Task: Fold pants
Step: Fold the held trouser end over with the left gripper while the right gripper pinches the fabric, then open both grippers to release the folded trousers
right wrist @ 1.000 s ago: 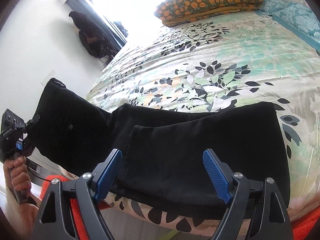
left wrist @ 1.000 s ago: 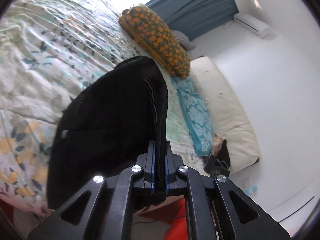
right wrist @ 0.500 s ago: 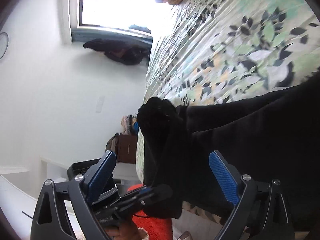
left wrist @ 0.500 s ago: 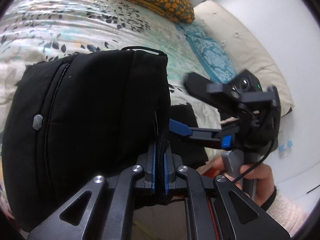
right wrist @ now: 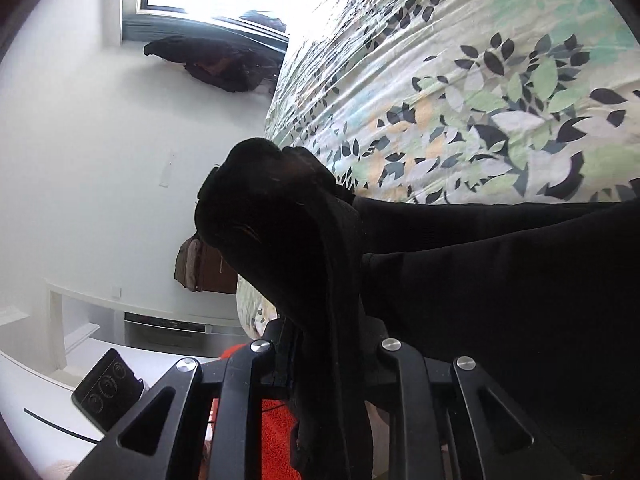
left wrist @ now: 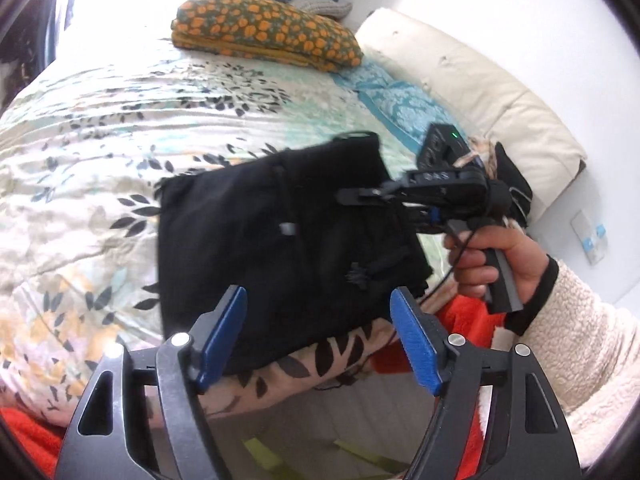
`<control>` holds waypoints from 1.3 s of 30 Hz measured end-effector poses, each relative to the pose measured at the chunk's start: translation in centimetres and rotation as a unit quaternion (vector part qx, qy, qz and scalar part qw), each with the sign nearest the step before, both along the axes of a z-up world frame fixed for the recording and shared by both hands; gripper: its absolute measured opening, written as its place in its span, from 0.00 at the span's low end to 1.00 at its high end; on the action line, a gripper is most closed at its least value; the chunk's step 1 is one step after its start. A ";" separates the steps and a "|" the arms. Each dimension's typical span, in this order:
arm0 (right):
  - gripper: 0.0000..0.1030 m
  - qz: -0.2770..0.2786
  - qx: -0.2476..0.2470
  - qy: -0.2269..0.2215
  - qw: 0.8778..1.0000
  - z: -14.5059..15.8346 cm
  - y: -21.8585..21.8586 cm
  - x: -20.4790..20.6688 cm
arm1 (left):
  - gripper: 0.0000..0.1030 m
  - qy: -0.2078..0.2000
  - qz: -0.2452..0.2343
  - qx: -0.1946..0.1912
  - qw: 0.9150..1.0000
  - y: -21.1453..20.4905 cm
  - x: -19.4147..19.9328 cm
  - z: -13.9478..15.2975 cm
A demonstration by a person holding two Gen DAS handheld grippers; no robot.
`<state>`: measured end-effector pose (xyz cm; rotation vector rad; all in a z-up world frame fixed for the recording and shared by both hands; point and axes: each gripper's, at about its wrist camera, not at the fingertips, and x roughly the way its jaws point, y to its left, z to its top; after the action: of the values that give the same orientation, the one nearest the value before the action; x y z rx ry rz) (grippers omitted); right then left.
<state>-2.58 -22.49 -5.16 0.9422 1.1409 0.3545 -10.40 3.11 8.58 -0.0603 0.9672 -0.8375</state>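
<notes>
- Legible writing: none confirmed; raised lettering on the right gripper (left wrist: 362,196) body, seen from the left wrist view, is too blurred to read.
- One pair of black fabric pants (left wrist: 276,248), folded into a thick stack, lies at the near edge of one floral leaf-print quilted bedspread (left wrist: 120,128); one small grey button shows on the top layer.
- Left gripper (left wrist: 320,334): blue-padded jaws have just been opening and stand spread apart, clear of the cloth, nothing between the pads.
- Right gripper: jaws have just been closing; the right wrist view shows them pinching a bunched edge of the pants (right wrist: 320,280); one bare hand (left wrist: 492,256) in a cream fleece sleeve grips its handle.
- One orange-spotted green pillow (left wrist: 264,36) at the far end; one teal patterned cushion (left wrist: 400,100) beside it.
</notes>
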 end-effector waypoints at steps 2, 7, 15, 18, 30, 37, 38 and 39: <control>0.20 -0.011 0.002 0.011 1.000 0.2 -2.3 -0.8 | 0.75 0.009 0.031 -0.009 0.999 1.3 1.2 -0.6; 0.20 -0.049 -0.013 0.044 0.998 -1.3 -6.8 -3.4 | 0.75 0.050 0.071 -0.025 0.996 1.9 4.1 -2.8; 0.22 -0.082 -0.056 0.059 0.993 -2.9 -11.7 -5.8 | 0.75 0.034 0.069 0.029 0.997 -0.6 4.7 -5.3; 0.57 -0.080 -0.116 0.069 0.988 -2.9 -12.0 -6.0 | 0.75 0.034 0.071 0.049 0.996 -1.3 5.0 -6.2; 0.40 -0.026 -0.357 -0.012 0.934 3.0 -5.3 -11.8 | 0.77 -0.088 -0.015 0.142 0.986 -8.3 2.2 -9.2; 0.39 -0.036 -0.354 0.068 0.932 -0.7 -6.6 -13.5 | 0.80 -0.107 -0.058 0.209 0.970 -10.8 0.1 -11.4; 0.39 -0.043 -0.365 0.063 0.928 0.1 -6.5 -13.7 | 0.80 -0.096 -0.047 0.197 0.974 -10.3 0.5 -10.7; 0.39 -0.051 -0.368 0.051 0.927 1.1 -6.4 -13.8 | 0.83 -0.089 -0.032 0.178 0.979 -9.7 1.0 -9.9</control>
<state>-16.37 -28.94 -4.07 0.3510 1.1821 -0.2141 -9.41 -6.57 -1.34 0.3507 0.9393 -0.7049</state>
